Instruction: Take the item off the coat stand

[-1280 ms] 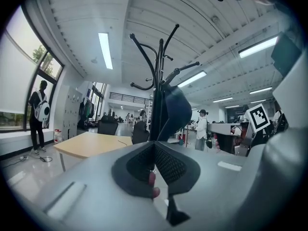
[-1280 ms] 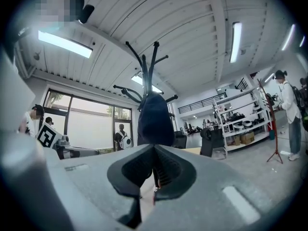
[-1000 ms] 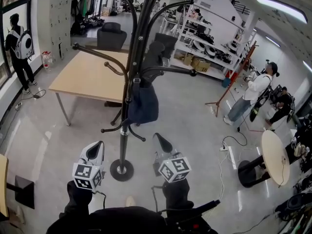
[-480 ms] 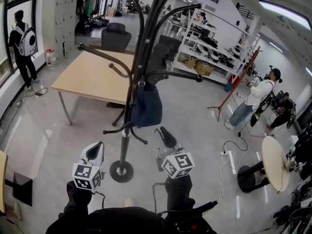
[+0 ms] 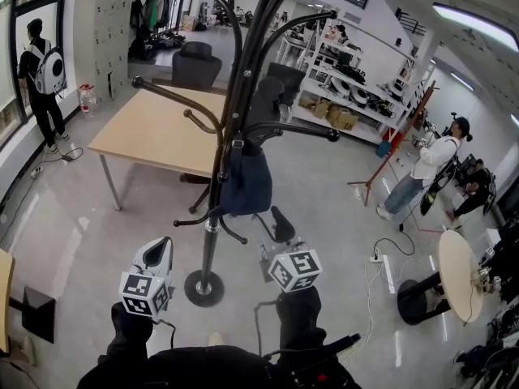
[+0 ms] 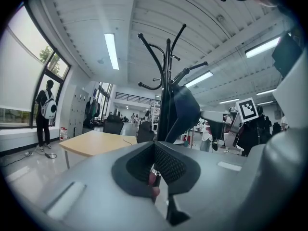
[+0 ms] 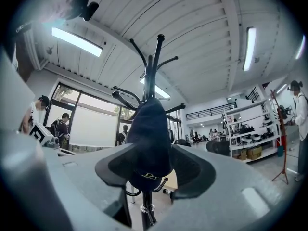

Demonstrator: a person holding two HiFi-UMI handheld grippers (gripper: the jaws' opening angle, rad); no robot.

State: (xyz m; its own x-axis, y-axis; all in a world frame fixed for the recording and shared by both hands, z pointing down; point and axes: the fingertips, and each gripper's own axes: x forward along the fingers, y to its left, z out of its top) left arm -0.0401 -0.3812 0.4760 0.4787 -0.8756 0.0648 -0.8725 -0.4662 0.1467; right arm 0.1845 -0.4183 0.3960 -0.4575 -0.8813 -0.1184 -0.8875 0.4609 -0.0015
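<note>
Spreading just now, right claw (image 5: 274, 233) empty, nearer dark bag (image 5: 246, 183); left claw (image 5: 160, 254) pressed together

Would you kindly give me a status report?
Left tool shut, idle. Right tool just opened, empty, lined up on dark blue fabric item. Item hangs on black metal coat stand. Nothing in the way.

Illumination is bright and even. Ceiling strip lights (image 6: 111, 49) supply most of it, and a window (image 6: 21, 76) adds daylight at the left. The glossy floor (image 5: 69, 250) carries pale glare streaks. Shadows are soft. All views bend strongly toward the edges. Both gripper views have dark rounded corners and an out-of-focus foreground.
</note>
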